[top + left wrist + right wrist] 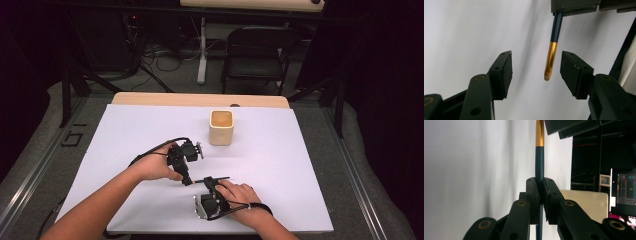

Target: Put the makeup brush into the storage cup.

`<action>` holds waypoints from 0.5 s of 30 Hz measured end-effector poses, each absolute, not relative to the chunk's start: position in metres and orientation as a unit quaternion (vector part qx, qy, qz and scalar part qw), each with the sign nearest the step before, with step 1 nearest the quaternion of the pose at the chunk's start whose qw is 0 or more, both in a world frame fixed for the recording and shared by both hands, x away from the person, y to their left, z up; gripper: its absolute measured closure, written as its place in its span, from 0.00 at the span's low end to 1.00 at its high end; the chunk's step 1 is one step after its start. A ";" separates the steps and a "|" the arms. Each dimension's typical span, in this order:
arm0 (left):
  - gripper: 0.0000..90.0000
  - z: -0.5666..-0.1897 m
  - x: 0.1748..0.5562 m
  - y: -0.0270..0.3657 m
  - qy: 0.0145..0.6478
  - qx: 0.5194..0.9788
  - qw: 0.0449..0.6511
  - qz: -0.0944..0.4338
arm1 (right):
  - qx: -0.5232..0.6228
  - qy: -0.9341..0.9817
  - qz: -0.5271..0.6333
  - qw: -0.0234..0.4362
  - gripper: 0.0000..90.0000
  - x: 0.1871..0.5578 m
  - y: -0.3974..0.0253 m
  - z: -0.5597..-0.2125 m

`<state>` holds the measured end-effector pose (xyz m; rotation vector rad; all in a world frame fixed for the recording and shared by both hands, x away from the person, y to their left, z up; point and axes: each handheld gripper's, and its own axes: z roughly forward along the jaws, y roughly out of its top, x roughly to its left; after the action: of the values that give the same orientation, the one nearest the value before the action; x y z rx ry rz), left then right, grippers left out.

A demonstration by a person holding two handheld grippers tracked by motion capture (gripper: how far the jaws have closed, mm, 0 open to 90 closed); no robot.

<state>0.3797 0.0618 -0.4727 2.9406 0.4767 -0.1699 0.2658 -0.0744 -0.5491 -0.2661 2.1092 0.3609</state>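
A slim pen [220,178] with a dark blue barrel and a gold end lies level just above the white table sheet [280,165]. My right gripper [208,180] is shut on the blue barrel [539,162], which runs up between its jaws. My left gripper [187,181] is open, its jaws standing either side of the pen's gold end [550,60] without touching it. In the left gripper view my own gripper [536,63] faces the right gripper's jaw tips [574,6] at the top edge. The left gripper's jaws [571,126] show at the top of the right gripper view.
A beige square cup [221,127] stands upright behind the grippers near the table's middle; it appears as a beige block [586,202] in the right gripper view. A black folding chair [257,55] stands beyond the far table edge. Monitor screens [626,190] glow at the right.
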 end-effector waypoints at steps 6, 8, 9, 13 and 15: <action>0.47 -0.470 0.378 0.070 0.164 0.981 0.087 -0.056 | -0.101 0.864 0.155 0.468 0.93 0.267 -0.075 -0.548; 0.47 -0.470 0.377 0.074 0.169 0.979 0.096 -0.055 | -0.080 0.868 0.170 0.459 0.93 0.268 -0.078 -0.546; 0.47 -0.469 0.377 0.076 0.173 0.978 0.101 -0.056 | -0.069 0.871 0.172 0.454 0.93 0.268 -0.079 -0.544; 0.47 -0.471 0.377 0.080 0.181 0.976 0.106 -0.061 | -0.033 0.881 0.199 0.427 0.93 0.273 -0.085 -0.538; 0.47 -0.472 0.378 0.083 0.189 0.974 0.108 -0.067 | 0.008 0.889 0.222 0.400 0.93 0.276 -0.090 -0.534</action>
<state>0.3781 0.0832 -0.4717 2.8659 0.5554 -0.1984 0.2765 -0.0899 -0.5337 0.0201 2.2490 0.5611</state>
